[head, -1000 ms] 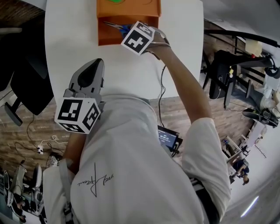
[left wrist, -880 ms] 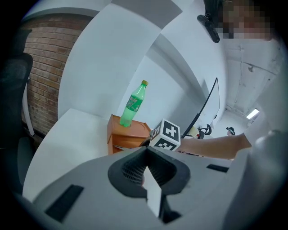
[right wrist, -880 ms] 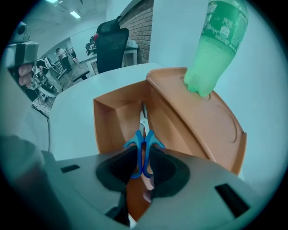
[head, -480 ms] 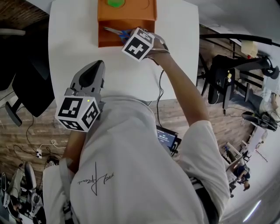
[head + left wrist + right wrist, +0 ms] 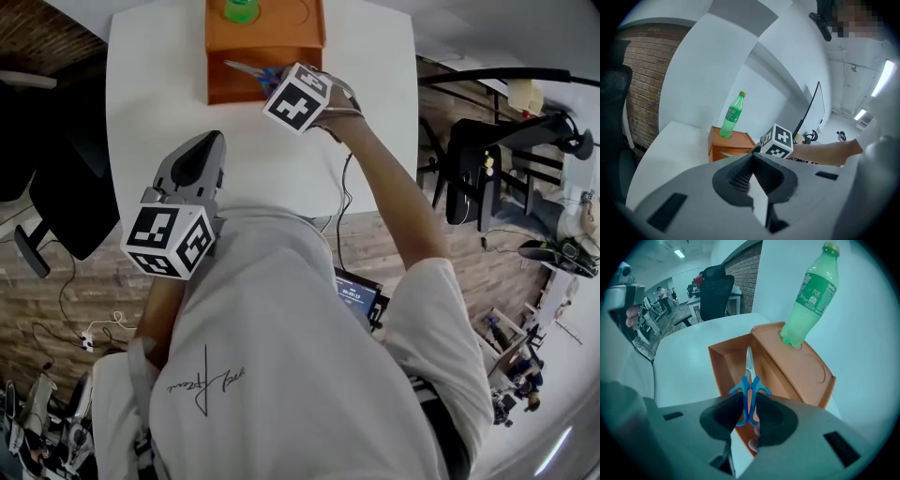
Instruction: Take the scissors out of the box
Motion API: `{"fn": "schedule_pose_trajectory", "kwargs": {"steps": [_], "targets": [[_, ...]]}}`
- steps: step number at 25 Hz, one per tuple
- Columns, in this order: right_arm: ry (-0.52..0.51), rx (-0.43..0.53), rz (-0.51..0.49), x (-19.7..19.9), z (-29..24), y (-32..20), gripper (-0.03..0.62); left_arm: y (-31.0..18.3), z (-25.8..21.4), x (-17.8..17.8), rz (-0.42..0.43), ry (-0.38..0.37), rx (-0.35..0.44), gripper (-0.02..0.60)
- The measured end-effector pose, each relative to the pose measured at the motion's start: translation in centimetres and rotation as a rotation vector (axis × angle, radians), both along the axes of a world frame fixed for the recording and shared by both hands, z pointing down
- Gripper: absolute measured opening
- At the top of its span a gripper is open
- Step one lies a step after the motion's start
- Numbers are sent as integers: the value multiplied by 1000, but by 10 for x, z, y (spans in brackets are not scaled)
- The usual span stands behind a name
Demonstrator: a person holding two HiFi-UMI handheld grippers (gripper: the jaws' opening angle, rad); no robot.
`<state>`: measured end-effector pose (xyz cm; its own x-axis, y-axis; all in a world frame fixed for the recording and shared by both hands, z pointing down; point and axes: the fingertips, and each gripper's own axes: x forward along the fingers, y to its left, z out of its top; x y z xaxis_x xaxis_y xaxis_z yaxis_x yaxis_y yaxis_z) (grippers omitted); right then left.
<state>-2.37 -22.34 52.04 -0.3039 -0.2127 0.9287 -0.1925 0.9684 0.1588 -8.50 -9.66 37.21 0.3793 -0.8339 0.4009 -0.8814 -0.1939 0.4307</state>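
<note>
An orange box [image 5: 281,33] stands at the far end of the white table [image 5: 262,159], with a green bottle [image 5: 240,9] upright on its top. My right gripper [image 5: 274,81] points steeply down at the box's open front and is shut on the blue handles of the scissors [image 5: 246,68]. Their silver blades lie across the opening. In the right gripper view the scissors [image 5: 749,397] sit squeezed between the pads, blades pointing into the box [image 5: 797,369]. My left gripper [image 5: 210,142] hovers over the near table edge, jaws together and holding nothing.
The bottle [image 5: 808,298] stands in a round recess on the box top. A cable [image 5: 345,202] runs off the near table edge by my right arm. A black chair [image 5: 56,187] is left of the table, more chairs [image 5: 473,159] right.
My right gripper has risen a little with the scissors, and more of the blades shows in front of the box. The left gripper has stayed where it was.
</note>
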Motion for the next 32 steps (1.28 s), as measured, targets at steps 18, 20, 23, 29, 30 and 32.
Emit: {"fn": "schedule_pose_trajectory", "kwargs": {"steps": [18,20,23,29,30,32], "targets": [[-45,42,52,7,-35,12,98,1,-10,11,59,-6,42,8],[-60,38,70,9,-38,14,98,1,-10,12,65,-8,45,8],[-73,40,83,11,-42,20,98,2,-11,12,69,-13,51,8],[-92,35,115,18,-44,34,98,4,-12,9,69,-14,63,8],[-97,34,124,20,-44,36,98,4,-13,8,68,-14,67,8],[-107,30,141,23,-47,39,98,3,-14,8,68,-13,71,8]]}}
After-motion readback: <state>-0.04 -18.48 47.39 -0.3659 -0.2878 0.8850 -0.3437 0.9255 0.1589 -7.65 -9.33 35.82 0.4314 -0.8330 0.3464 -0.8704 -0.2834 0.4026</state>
